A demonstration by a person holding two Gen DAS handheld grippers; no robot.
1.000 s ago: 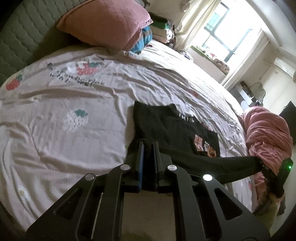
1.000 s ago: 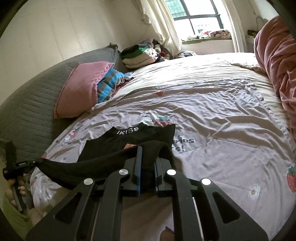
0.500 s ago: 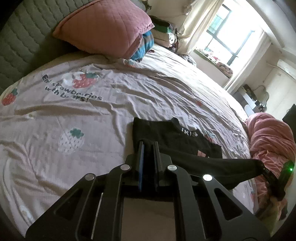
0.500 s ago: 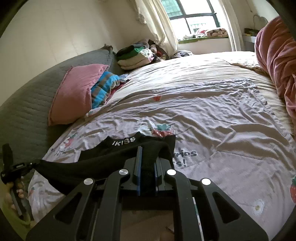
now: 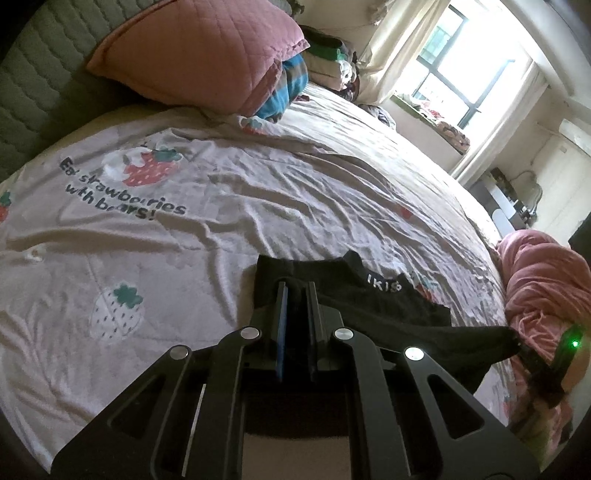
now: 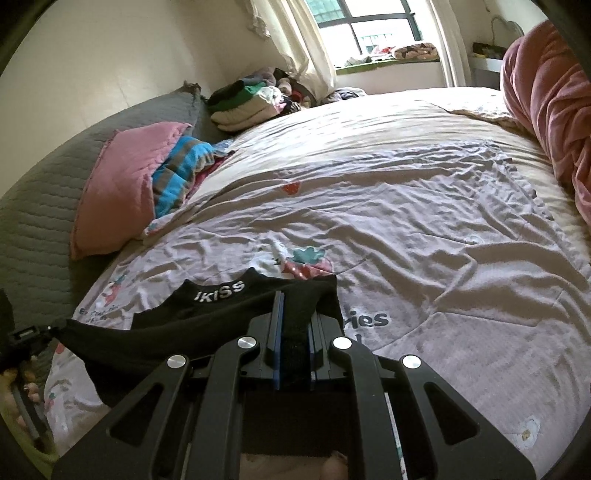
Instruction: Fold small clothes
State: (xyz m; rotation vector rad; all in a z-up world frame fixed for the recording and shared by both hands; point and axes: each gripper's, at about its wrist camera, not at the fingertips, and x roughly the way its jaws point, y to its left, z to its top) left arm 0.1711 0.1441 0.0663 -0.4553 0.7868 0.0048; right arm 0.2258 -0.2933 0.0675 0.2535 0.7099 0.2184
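1. Pinching one corner of a black garment (image 5: 373, 306), the left gripper (image 5: 295, 291) has its jaws pressed together on the dark cloth, with blue pads showing along the inner faces of the fingers.
2. Clamped the same way, the right gripper (image 6: 295, 314) holds the opposite corner of the garment (image 6: 229, 314); a thick fold of black fabric fills the narrow gap between its jaws.
3. Between the two grippers the near edge of the garment hangs as a raised, stretched band, while the far part lies flat on the bedspread (image 5: 258, 206).
4. A black waistband or collar strip with white letters, reading roughly "IKISS", sits at the far edge of the garment, resting on the bedspread.
5. In the left wrist view the right gripper appears at the right border with a green light (image 5: 574, 344), the cloth drawn taut towards it.
6. In the right wrist view the left gripper shows at the left border, with fingers of a hand (image 6: 29, 387) around its handle.
7. The bedspread is pale pink, wrinkled, printed with strawberries and dark lettering.
8. A pink quilted pillow (image 5: 207, 48) leans on a grey-green quilted headboard (image 6: 40, 206), with a blue striped cloth (image 6: 181, 170) beside it.
9. A rumpled pink blanket (image 6: 546, 107) lies along the bed's far side, and folded clothes (image 6: 247, 99) are stacked near the window (image 6: 369, 22).
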